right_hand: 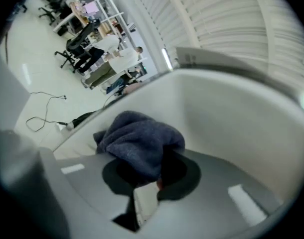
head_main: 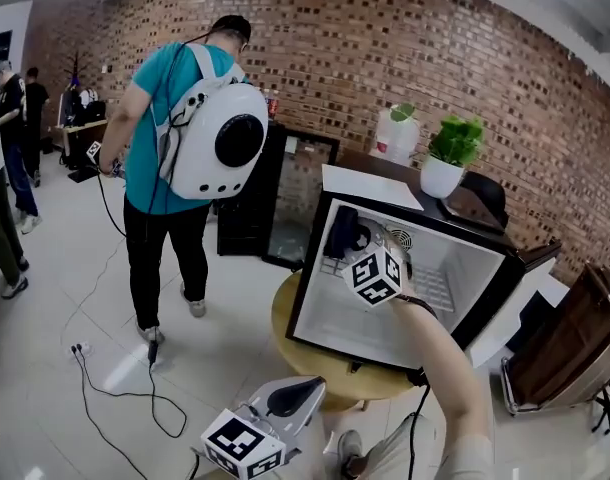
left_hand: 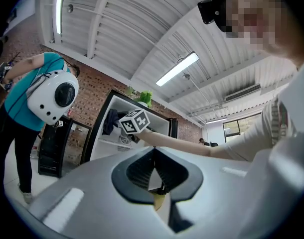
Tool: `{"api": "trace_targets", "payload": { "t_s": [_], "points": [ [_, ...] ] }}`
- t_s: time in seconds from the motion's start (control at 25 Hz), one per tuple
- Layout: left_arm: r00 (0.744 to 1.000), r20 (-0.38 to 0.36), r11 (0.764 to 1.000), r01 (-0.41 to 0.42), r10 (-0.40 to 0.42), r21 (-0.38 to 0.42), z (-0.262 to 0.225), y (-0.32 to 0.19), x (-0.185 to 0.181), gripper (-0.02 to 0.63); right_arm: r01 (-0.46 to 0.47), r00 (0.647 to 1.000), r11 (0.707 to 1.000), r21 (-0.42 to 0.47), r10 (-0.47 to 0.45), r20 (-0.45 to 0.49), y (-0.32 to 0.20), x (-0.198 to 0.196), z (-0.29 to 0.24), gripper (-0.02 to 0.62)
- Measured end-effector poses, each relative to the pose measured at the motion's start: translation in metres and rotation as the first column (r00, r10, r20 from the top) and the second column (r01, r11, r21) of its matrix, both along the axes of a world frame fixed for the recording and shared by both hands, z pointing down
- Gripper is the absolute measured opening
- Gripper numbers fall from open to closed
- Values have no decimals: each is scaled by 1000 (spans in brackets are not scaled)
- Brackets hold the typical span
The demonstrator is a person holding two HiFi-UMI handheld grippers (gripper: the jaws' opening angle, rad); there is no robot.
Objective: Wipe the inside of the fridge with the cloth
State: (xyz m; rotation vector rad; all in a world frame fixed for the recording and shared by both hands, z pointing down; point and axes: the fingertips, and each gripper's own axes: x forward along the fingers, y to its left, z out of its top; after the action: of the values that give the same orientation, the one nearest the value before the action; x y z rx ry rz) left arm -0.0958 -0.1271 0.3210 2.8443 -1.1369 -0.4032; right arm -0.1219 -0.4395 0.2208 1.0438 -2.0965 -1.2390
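The right gripper [right_hand: 154, 180] is squeezed shut on the dark blue cloth [right_hand: 139, 143] so the cloth can rub the fridge [head_main: 455, 268]. The cloth is a bunched lump. Its long side points ahead of the jaws, into the upper left corner inside, maybe touching. The left gripper [left_hand: 154, 176] is closed on nothing and hangs low outside.

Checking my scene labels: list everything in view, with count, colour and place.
fridge: one, black outside, white inside, open, on the table
table: one, yellowish, round, under the fridge
cloth: one, dark blue, at the fridge's upper left, in the right claw
plant: one, green, potted, on top of the fridge
person: one, teal shirt, white backpack, at left with back turned
cable: one, black, on the floor at left
left claw: one, grey, shut, empty, low in front
right claw: one, grey, shut on the cloth
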Motion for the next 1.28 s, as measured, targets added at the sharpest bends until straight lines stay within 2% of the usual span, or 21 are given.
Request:
{"api": "trace_targets", "payload": {
  "t_s": [0.12, 0.24, 0.32, 0.4, 0.48, 0.6, 0.72, 0.84, 0.96, 1.08, 1.28],
  "points": [
    [1000, 19, 1000, -5, 5, 11, 7, -3, 3, 0, 103, 988, 995, 9, -101, -119, 39, -10, 7, 54],
    [1000, 8, 1000, 11, -11, 8, 6, -4, 3, 0, 194, 969, 981, -26, -195, -154, 68, -13, 12, 54],
    [1000, 8, 1000, 7, -7, 14, 4, -3, 5, 0, 146, 979, 989, -7, -145, -145, 56, 0, 7, 54],
    [1000, 13, 1000, -2, 2, 26, 0, 0, 7, 0, 23, 987, 999, 25, -19, -157, 21, 21, 4, 55],
    [1000, 7, 999, -10, 10, 31, -9, 4, 10, 0, -94, 976, 995, 36, 99, -196, -19, 39, 10, 55],
    [1000, 3, 999, -30, 30, 23, -12, 9, 17, 0, -193, 942, 981, 19, 190, -278, -59, 50, 26, 55],
    [1000, 1, 999, -25, 25, 24, -12, 5, 17, 0, -231, 895, 973, -22, 204, -397, -88, 37, 45, 55],
    [1000, 4, 999, -11, 11, 33, -15, 3, 12, 0, -233, 861, 972, -24, 195, -470, -111, 20, 61, 54],
    [999, 12, 999, -35, 35, 20, -13, 3, 19, 0, -258, 835, 966, -29, 208, -509, -123, 38, 78, 54],
    [1000, -1, 999, -29, 29, 21, -12, -2, 18, 0, -238, 831, 971, -36, 185, -524, -110, 36, 80, 54],
    [1000, -4, 1000, -12, 12, 19, -11, -2, 12, 0, -135, 849, 991, -18, 106, -518, -58, 12, 78, 54]
  ]
}}
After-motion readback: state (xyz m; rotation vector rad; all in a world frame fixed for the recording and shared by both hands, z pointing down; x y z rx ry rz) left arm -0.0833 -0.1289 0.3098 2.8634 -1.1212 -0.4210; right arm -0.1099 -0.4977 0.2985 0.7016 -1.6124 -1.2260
